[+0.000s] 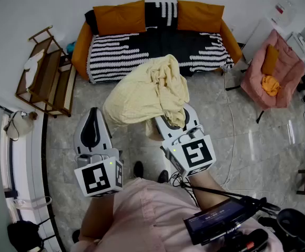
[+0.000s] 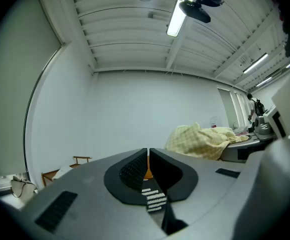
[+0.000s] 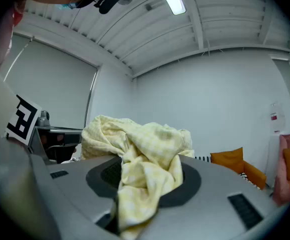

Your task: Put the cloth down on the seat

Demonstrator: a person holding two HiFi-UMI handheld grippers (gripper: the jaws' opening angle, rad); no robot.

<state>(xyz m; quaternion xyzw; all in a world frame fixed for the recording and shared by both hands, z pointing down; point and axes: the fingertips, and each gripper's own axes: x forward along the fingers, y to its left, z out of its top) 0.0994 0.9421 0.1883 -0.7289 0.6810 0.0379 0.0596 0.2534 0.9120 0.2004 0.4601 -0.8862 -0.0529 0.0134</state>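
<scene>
Nearest the person, the left gripper (image 2: 148, 159) holds nothing, its jaws pressed together. Just beside it at 3 o'clock, the right gripper (image 1: 173, 124) is clenched on the yellow cloth (image 1: 147, 91), which bunches above the jaws in mid-air. The sofa (image 1: 121, 51) lies well beyond at 12 o'clock, its seat running 9 to 3, so I'd judge the carry goes straight ahead.

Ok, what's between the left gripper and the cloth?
Nothing: in the head view only bare floor shows in the narrow gap between the left gripper and the cloth held by the right gripper.
</scene>
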